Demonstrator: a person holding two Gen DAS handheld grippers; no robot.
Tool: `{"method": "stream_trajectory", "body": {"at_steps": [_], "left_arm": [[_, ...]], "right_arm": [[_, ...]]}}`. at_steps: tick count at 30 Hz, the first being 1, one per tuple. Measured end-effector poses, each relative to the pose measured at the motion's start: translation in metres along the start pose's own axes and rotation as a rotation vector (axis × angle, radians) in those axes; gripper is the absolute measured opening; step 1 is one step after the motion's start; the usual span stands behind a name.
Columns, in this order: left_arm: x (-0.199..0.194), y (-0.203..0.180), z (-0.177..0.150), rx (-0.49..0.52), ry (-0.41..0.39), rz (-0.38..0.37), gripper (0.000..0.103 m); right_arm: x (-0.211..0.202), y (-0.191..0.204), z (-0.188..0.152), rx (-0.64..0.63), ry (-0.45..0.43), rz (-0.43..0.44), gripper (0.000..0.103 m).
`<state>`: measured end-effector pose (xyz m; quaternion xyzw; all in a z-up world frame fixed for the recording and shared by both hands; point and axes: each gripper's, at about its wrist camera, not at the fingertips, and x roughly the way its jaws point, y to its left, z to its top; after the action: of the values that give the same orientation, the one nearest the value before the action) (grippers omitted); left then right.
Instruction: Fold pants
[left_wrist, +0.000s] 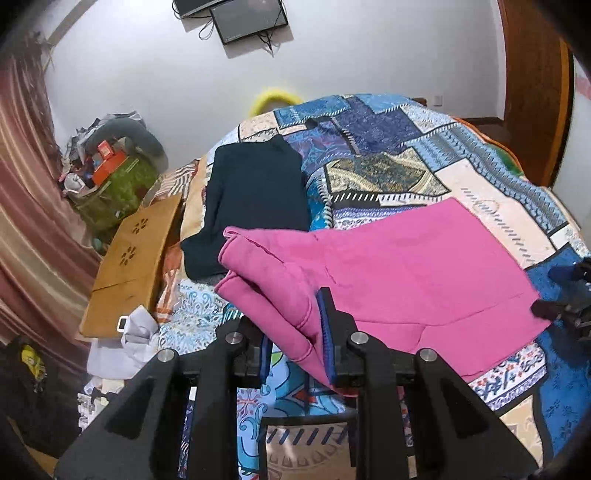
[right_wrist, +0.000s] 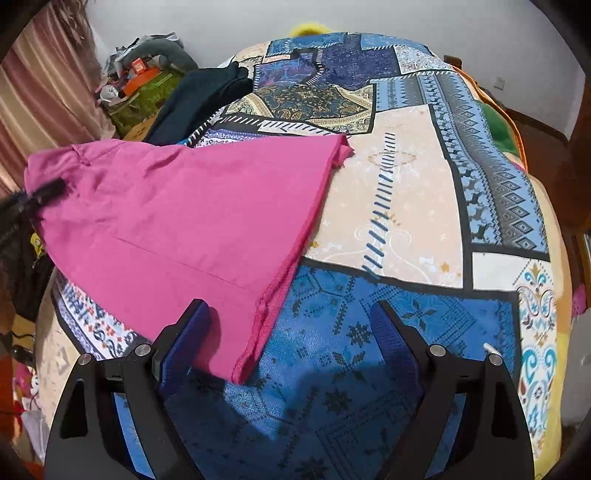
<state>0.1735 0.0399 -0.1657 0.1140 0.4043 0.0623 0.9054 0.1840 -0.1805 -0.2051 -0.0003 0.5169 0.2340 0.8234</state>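
The pink pants lay spread across the patchwork bedspread of the bed, with one end bunched toward the left side of the bed and the other end reaching toward the right.

Left gripper: its fingers stood moderately apart. A folded, hemmed edge of the pants ran down into the gap between them and lay against the inner face of the right-hand finger. Whether the fabric was clamped could not be determined; a visible gap remained beside the left-hand finger.

Right gripper: its fingers were spread wide. The near corner of the pants lay on the bedspread inside that span, close to the left-hand finger, which overlapped the fabric edge. The right-hand finger stood over bare blue-patterned bedspread, well apart from the pants. No fabric was pinched.

In the right wrist view, the left gripper appeared at the far left edge of the pants, blurred.

A dark folded garment lay on the bed beyond the pants, its near end touching or just beside the bunched pink end. A wooden board sat off the left side of the bed.
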Motion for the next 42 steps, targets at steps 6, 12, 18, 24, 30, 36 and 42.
{"method": "stream_trajectory", "body": {"at_steps": [6,12,18,24,30,36,42], "left_arm": [[-0.007,-0.021,0.024,0.017,-0.039,-0.048,0.019],[-0.008,-0.042,0.052,-0.008,-0.031,-0.213,0.016],[0.005,-0.064,0.070,-0.064,0.048,-0.417,0.014],[0.017,-0.093,0.070,-0.044,0.111,-0.495,0.014],[0.030,-0.117,0.059,-0.006,0.180,-0.531,0.014],[0.041,-0.129,0.045,0.042,0.253,-0.562,0.014],[0.040,-0.126,0.037,0.060,0.297,-0.602,0.037]], "right_arm": [[-0.001,0.001,-0.001,-0.013,0.001,-0.003,0.087],[0.000,0.001,0.001,-0.020,0.004,0.001,0.087],[-0.001,0.001,0.000,-0.013,-0.001,0.010,0.087],[-0.001,0.001,0.000,-0.010,-0.005,0.013,0.087],[-0.001,0.001,0.000,-0.009,-0.006,0.014,0.087],[-0.001,0.001,0.001,-0.009,-0.007,0.015,0.087],[-0.001,0.002,0.001,-0.008,-0.009,0.017,0.087]]}}
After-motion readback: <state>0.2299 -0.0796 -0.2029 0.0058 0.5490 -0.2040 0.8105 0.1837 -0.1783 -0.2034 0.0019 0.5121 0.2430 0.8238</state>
